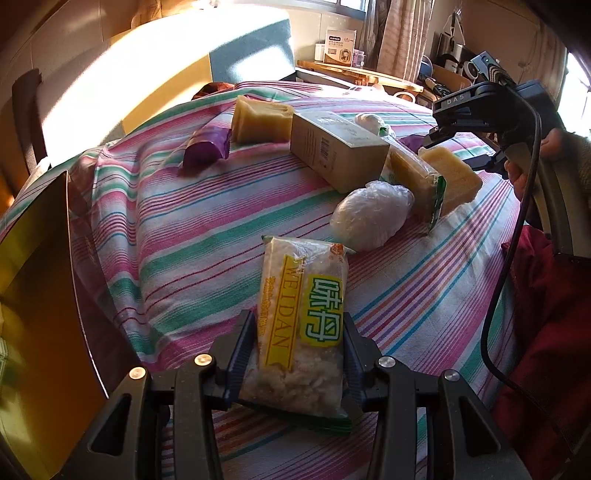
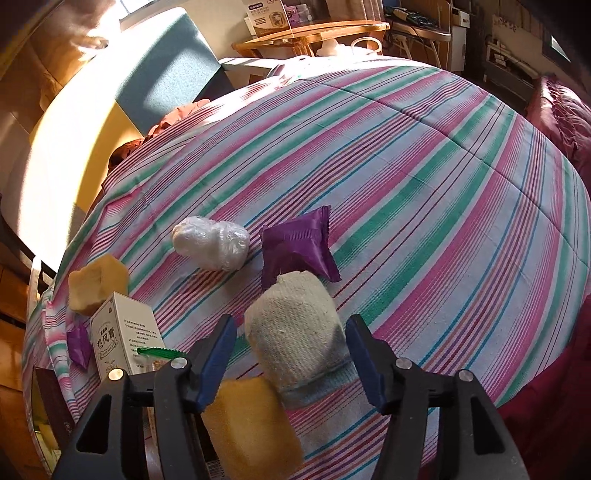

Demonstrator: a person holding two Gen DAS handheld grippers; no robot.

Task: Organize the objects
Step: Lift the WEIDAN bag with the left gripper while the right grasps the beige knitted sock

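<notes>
My left gripper (image 1: 297,321) is shut on a clear snack packet (image 1: 303,295) with a yellow and green label, held low over the striped bedsheet (image 1: 166,240). My right gripper (image 2: 291,321) stands open around a grey rough-faced sponge block (image 2: 295,332) that lies on the sheet, with a gap on each side. In the left wrist view the right gripper (image 1: 456,147) hangs over that block (image 1: 454,177), a hand on its handle. A yellow wrapped sponge (image 2: 251,424) lies beside it. A cardboard box (image 1: 332,147), a plastic-wrapped white bundle (image 1: 369,218) and a purple packet (image 2: 295,251) lie nearby.
A tan block (image 1: 258,120) and a second purple packet (image 1: 207,147) lie at the far side of the sheet. A gold-coloured board (image 1: 37,277) stands at the left edge. A dark red blanket (image 2: 561,122) borders the right. A wooden table (image 2: 314,31) stands behind.
</notes>
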